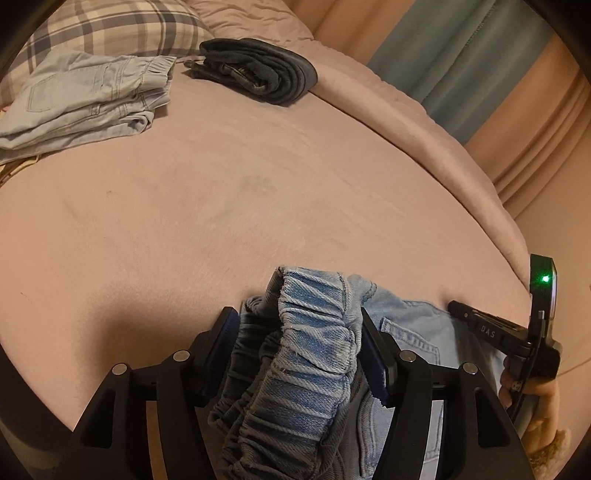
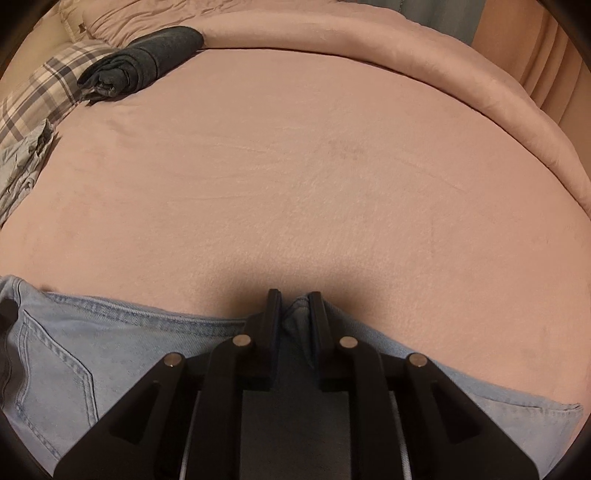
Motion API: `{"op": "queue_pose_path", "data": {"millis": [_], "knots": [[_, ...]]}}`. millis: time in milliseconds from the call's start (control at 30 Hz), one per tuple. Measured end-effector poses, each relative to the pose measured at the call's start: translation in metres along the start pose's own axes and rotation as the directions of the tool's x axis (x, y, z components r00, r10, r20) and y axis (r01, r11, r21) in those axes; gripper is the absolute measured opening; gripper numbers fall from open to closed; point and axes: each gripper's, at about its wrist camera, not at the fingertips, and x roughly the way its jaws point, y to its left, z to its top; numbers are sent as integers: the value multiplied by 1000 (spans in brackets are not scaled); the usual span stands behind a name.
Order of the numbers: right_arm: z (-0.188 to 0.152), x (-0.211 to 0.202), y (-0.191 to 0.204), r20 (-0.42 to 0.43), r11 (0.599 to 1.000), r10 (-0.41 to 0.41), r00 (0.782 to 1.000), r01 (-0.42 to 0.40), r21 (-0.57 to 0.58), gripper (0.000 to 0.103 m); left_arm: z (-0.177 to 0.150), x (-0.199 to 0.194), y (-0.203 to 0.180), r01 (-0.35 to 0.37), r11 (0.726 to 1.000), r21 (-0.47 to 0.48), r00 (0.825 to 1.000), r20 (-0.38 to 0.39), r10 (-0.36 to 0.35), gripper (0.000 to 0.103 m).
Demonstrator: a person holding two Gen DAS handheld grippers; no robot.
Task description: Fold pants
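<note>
Light blue denim pants (image 1: 410,325) lie at the near edge of a pink bed cover. My left gripper (image 1: 297,317) is shut on their bunched elastic waistband (image 1: 314,332), which fills the gap between the fingers. In the right wrist view the pants (image 2: 110,350) spread flat, back pocket showing at the left. My right gripper (image 2: 293,301) is shut on a pinch of the pants' upper edge. The right gripper also shows in the left wrist view (image 1: 498,328), at the far right beside the pants.
The pink bed cover (image 1: 258,184) stretches ahead. A folded pale denim garment (image 1: 85,99) lies at the far left by a plaid pillow (image 1: 110,26). Folded dark pants (image 1: 258,70) lie at the far middle, also in the right wrist view (image 2: 140,62). Curtains (image 1: 480,66) hang behind.
</note>
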Motion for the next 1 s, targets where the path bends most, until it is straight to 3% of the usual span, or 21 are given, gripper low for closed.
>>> {"op": "queue_pose_path", "data": {"millis": [200, 367, 533, 733, 800, 1000], "knots": [[-4, -3, 10, 30, 999, -42, 999, 42, -11, 17, 6, -20, -5, 18, 1000, -7, 1000, -3, -18, 61], [-4, 0, 22, 58, 994, -100, 993, 102, -40, 20, 10, -60, -14, -5, 1000, 9, 995, 100, 4, 61], [-4, 0, 21, 66, 993, -110, 992, 113, -35, 20, -2, -71, -36, 138, 989, 51, 988, 58, -140, 61], [-5, -1, 21, 67, 994, -107, 992, 109, -27, 20, -22, -25, -46, 83, 991, 107, 995, -62, -77, 61], [-6, -1, 21, 68, 994, -108, 992, 110, -27, 20, -26, -15, -43, 35, 991, 129, 998, -48, -29, 59], [-6, -1, 23, 71, 992, -119, 990, 121, -24, 19, -32, -13, -47, 4, 989, 148, 999, -50, 3, 59]]}}
